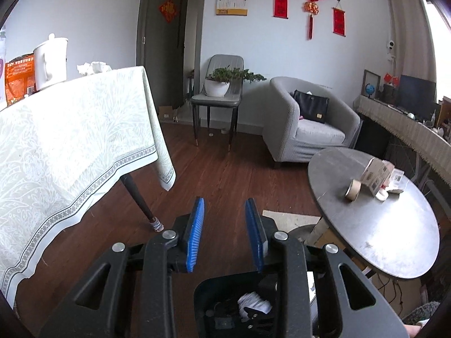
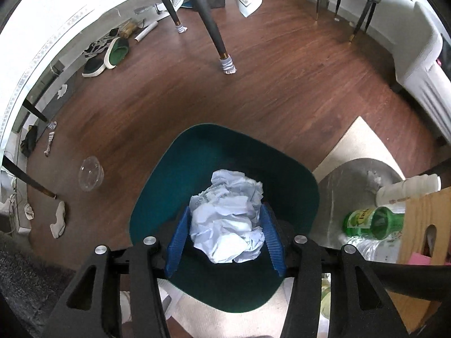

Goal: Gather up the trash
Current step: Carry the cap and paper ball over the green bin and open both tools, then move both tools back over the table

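In the right wrist view my right gripper [image 2: 225, 235] is shut on a crumpled white paper ball [image 2: 228, 219], held directly over the open mouth of a dark green trash bin [image 2: 157, 197]. In the left wrist view my left gripper [image 1: 225, 233] is open and empty, held above the floor; the same bin [image 1: 203, 295] shows below it with the paper and the other gripper over it. More crumpled white paper [image 1: 93, 67] lies on the tall table.
A clothed table [image 1: 70, 140] stands left with a white kettle [image 1: 50, 62]. A round grey table [image 1: 394, 239] at right carries a tape roll [image 1: 353, 190] and boxes. A clear plastic cup [image 2: 90, 173], socks and shoes lie on the floor; a green bottle [image 2: 369, 222] stands right.
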A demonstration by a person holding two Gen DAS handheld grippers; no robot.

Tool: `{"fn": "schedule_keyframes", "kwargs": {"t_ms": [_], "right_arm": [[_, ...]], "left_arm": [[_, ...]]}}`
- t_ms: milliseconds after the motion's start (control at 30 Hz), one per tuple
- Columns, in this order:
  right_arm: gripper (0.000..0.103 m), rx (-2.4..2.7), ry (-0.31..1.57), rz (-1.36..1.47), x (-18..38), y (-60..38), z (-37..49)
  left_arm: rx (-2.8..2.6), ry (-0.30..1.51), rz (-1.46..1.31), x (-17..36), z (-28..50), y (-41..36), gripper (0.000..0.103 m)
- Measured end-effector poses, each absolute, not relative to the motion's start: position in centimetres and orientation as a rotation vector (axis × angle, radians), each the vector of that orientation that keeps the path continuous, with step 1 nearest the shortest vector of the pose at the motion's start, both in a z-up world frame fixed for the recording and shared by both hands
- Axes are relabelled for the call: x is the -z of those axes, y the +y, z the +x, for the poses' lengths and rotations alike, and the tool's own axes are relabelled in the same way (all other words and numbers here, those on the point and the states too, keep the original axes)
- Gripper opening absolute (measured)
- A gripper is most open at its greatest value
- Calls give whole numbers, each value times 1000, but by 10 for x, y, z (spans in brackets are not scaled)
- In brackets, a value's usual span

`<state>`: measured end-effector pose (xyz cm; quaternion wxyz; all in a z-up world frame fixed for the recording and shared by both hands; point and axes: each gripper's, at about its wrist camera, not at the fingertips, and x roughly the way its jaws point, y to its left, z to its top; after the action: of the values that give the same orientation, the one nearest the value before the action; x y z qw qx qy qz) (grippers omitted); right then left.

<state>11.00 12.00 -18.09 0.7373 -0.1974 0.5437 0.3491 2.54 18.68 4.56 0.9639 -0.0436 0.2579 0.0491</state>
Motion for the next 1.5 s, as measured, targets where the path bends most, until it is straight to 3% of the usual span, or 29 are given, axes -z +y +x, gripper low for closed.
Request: {"fn": "schedule_keyframes", "kwargs": {"t_ms": [733,1500], "right_arm": [[58,-725,852,-271,50,36,110],[60,-441,695,-144,6,-115,137]], "left_arm": [[-32,476,-45,-66,45,142,33],[210,564,52,-12,125,54,57]]}}
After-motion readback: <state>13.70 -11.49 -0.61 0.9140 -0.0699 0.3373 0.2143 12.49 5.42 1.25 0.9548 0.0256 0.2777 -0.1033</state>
